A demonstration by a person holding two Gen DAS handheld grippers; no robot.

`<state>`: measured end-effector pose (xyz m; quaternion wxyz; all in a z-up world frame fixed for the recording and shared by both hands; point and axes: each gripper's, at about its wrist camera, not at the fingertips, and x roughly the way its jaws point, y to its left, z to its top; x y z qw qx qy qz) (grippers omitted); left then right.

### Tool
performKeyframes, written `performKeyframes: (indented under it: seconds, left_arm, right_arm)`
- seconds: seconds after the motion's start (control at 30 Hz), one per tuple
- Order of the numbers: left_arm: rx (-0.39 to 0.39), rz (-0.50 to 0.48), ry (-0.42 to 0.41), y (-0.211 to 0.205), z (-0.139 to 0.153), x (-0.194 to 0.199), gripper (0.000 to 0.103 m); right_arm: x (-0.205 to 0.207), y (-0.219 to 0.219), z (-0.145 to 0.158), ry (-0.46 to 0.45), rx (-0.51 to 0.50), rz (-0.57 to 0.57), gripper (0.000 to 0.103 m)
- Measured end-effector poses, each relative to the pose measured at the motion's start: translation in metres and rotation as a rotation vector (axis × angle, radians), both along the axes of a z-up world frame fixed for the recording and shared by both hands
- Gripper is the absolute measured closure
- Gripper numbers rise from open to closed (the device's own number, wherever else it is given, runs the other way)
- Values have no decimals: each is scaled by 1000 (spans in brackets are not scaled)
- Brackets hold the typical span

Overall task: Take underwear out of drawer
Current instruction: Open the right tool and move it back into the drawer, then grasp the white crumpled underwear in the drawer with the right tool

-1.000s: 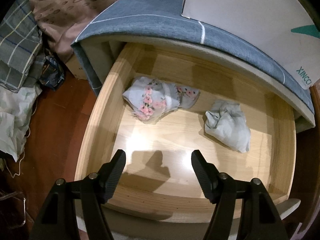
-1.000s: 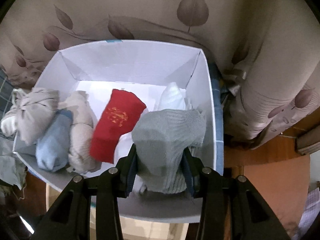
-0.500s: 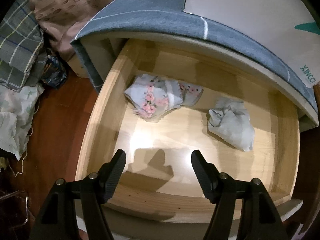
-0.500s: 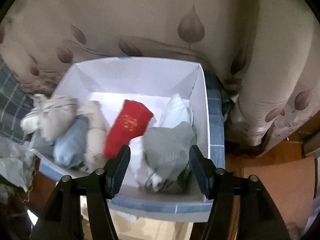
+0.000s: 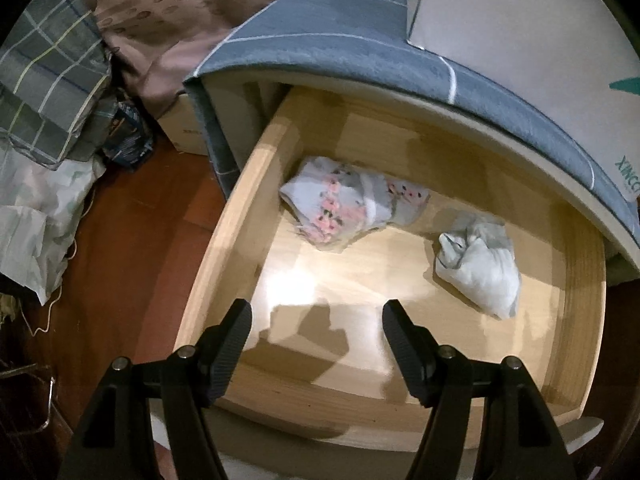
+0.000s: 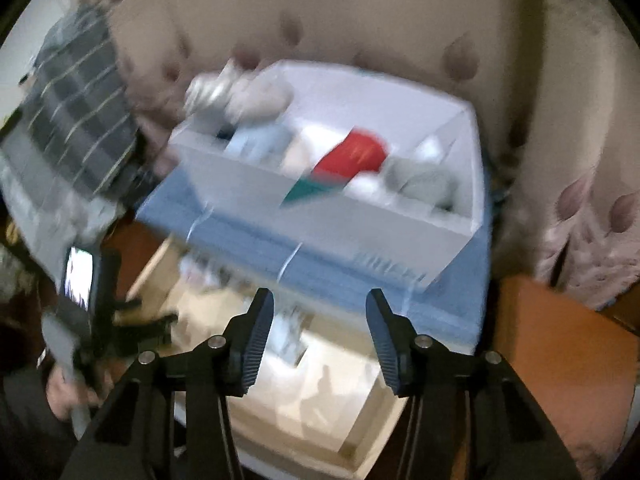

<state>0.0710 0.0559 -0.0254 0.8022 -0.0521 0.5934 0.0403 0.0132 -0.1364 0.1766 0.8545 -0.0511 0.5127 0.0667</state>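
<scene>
- Our left gripper [image 5: 316, 330] hangs over the open pale wooden drawer [image 5: 216, 248], jaws wide apart and empty; ahead of them and slightly left lies the floral white-and-pink folded underwear [image 5: 340, 212], and ahead to the right the plain pale grey bundled underwear [image 5: 480, 264].
- Our right gripper [image 6: 320, 330], jaws just narrowed with nothing between them, faces the white cardboard box [image 6: 320, 208] of rolled garments.
- We should lower straight down and pinch across a bundle's short side.
- The floral piece's long axis runs left to right across the jaws; the grey one slants toward the near right.
</scene>
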Motion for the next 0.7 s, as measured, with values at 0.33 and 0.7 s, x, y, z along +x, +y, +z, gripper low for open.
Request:
performKeyframes:
  seconds: [0.33,0.7]
  left_arm:
    - [-24,114,-45,25,10,-4,33]
    - [-50,153,-48,36,10,-6,33]
  right_arm:
    - [-14,43,-112,156,-42,170,68]
    - [11,75,-179,202,-127,294,68]
